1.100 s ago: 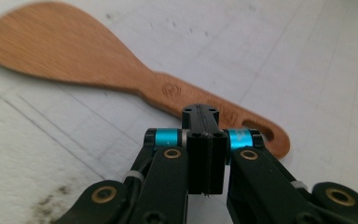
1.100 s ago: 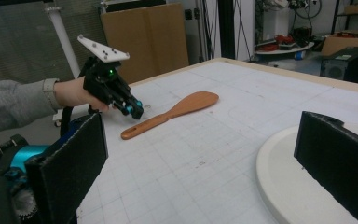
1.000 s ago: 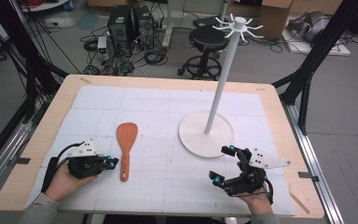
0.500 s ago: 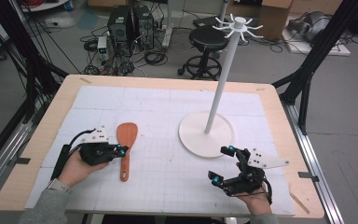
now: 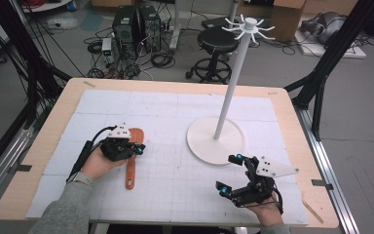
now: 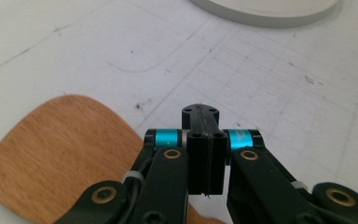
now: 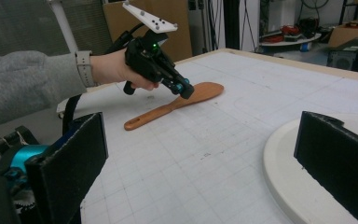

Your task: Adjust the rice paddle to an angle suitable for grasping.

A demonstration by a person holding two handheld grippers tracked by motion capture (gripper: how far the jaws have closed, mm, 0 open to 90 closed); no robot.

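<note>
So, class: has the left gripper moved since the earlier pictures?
Yes. The left gripper has moved forward and rightward, toward the white stand base, and is now over the wooden spatula.

even bright indoor light, faint shadows, soft focus on near jaws

The left gripper, held in a grey-sleeved hand, has its jaws pressed together, while the right gripper rests with jaws spread wide.
</note>
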